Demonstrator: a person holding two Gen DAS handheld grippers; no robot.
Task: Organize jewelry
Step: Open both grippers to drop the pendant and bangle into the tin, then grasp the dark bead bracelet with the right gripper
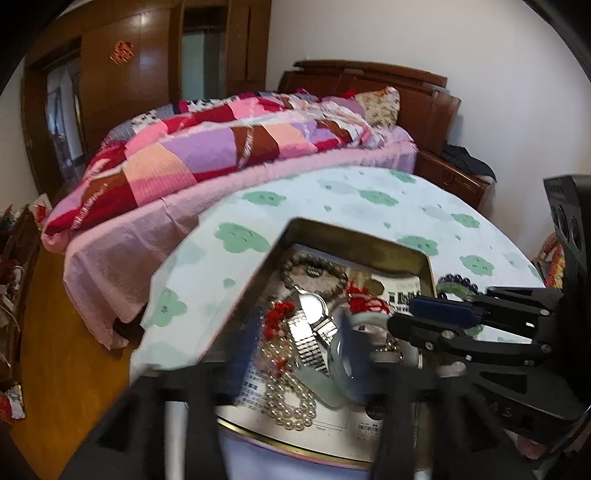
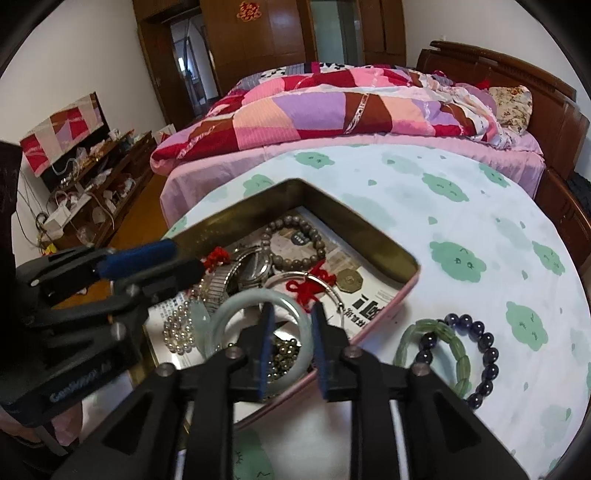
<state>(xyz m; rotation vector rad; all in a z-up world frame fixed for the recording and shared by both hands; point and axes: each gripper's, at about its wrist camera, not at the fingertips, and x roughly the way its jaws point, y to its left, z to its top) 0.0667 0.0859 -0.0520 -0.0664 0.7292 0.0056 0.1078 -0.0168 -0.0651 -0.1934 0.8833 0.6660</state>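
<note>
A gold tin box [image 2: 354, 221] [image 1: 354, 236] on the round table holds jewelry: a brown bead bracelet [image 2: 295, 243] [image 1: 314, 267], a metal watch [image 1: 312, 317] [image 2: 243, 273], pearls [image 1: 291, 398] [image 2: 181, 328], red knots [image 2: 306, 288] and a pale jade bangle [image 2: 258, 306]. My right gripper [image 2: 293, 321] is over the box, its narrowly parted fingers astride the bangle's rim. It shows at the right in the left wrist view [image 1: 406, 314]. My left gripper [image 1: 291, 354] is blurred over the box, slightly open. It shows at the left in the right wrist view [image 2: 184, 258]. A green bracelet [image 2: 436, 350] and a dark blue bead bracelet [image 2: 484, 347] [image 1: 458, 282] lie beside the box.
The table has a white cloth with green clouds [image 2: 458, 258] [image 1: 332, 199]. A bed with a patchwork quilt [image 2: 332, 107] [image 1: 221, 147] stands right behind it. A cluttered low cabinet [image 2: 96, 184] is at the left, wooden wardrobes [image 2: 280, 33] at the back.
</note>
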